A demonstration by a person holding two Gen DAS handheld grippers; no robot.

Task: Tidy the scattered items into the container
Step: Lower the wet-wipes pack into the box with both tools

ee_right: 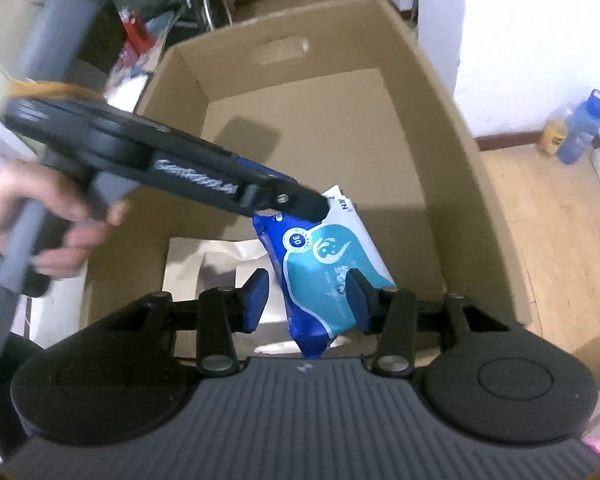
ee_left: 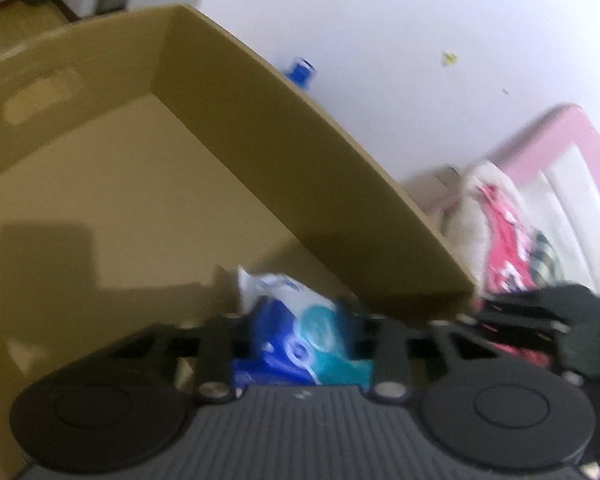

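Observation:
A blue and teal wet-wipes pack hangs over the open cardboard box. My left gripper reaches in from the left and is shut on the pack's top edge. In the left wrist view the pack fills the gap between the fingers of my left gripper, above the box floor. My right gripper is open, its blue pads on either side of the pack's lower half and not clamping it.
A white paper bag lies in the box's near end. A blue bottle and a yellow jar stand on the wooden floor by the white wall at right. Clutter lies beyond the box at top left.

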